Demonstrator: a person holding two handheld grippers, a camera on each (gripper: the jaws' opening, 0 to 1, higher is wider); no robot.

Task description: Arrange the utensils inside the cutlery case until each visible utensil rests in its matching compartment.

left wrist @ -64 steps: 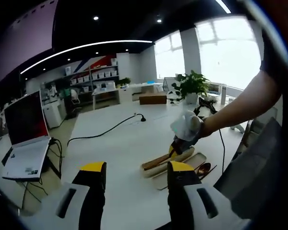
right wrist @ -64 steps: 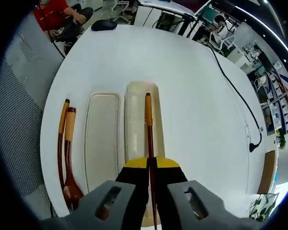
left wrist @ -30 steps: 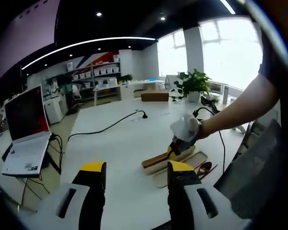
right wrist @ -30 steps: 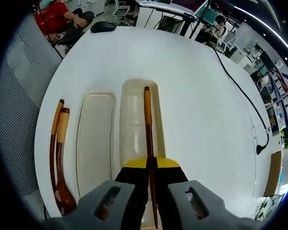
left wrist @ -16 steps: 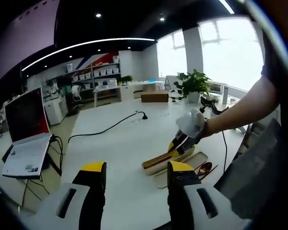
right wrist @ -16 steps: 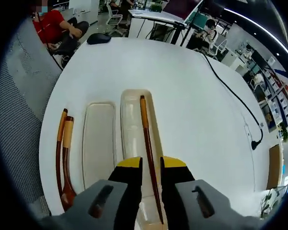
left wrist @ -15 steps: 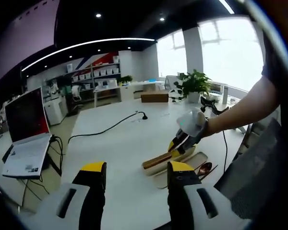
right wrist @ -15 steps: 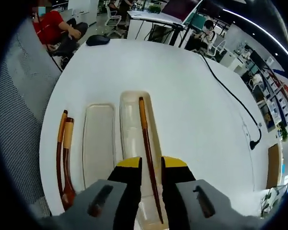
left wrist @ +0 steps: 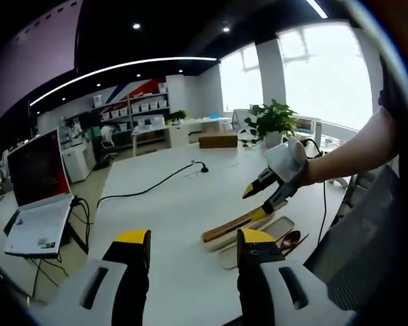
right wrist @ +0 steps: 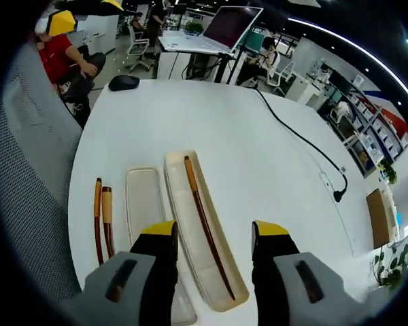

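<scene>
One chopstick (right wrist: 205, 229) lies lengthwise in the deeper tray of the cutlery case (right wrist: 226, 282), a slot long enough for it, so it looks placed where it belongs. The right gripper (right wrist: 213, 232) hangs above the case with its fingers (right wrist: 160, 229) spread wide and empty; the chopstick sits below and between them, untouched. Beside that tray lies the shallow half (right wrist: 144, 204), and just past it, on the white table (right wrist: 258, 142), a second chopstick (right wrist: 97, 221) and a wooden spoon (right wrist: 107, 216) wait side by side, likely next. The left gripper (left wrist: 192, 239), open and holding nothing, stays well apart from the case.
</scene>
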